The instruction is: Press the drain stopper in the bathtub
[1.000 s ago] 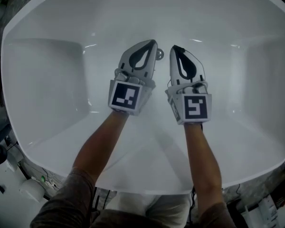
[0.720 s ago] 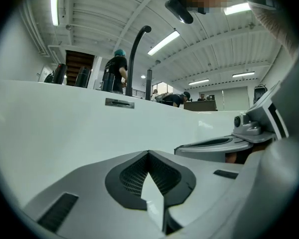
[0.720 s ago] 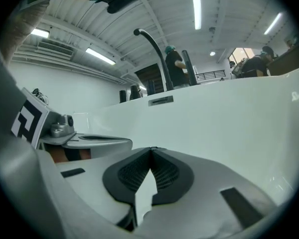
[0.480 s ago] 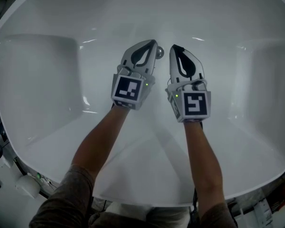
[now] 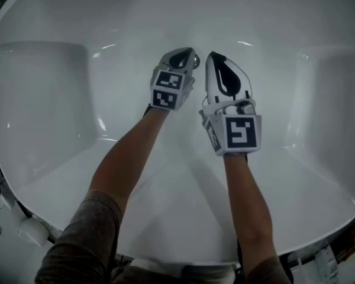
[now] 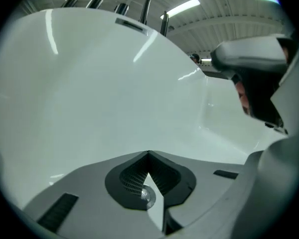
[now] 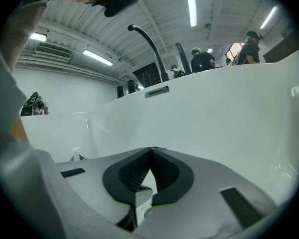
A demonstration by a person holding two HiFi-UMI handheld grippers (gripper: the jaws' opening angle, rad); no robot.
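Note:
The white bathtub (image 5: 59, 129) fills the head view, and both grippers are down inside it. My left gripper (image 5: 189, 53) is shut and tipped steeply nose-down over the small chrome drain stopper (image 5: 196, 58), which peeks out beside its tip. In the left gripper view the stopper (image 6: 147, 195) shows through the hollow behind the closed fingertips (image 6: 148, 154). I cannot tell whether they touch. My right gripper (image 5: 213, 57) is shut on nothing, lies flatter just to the right, and points at the far wall (image 7: 214, 108).
A dark curved faucet (image 7: 150, 48) and an overflow slot (image 7: 156, 91) sit on the far rim. Several people stand beyond that rim (image 7: 204, 59). The tub floor steps up at the left (image 5: 41, 81) and right (image 5: 331, 93).
My left gripper has moved forward and pitched its nose down over the stopper. The right gripper has barely shifted. The head view has closed in on the tub.

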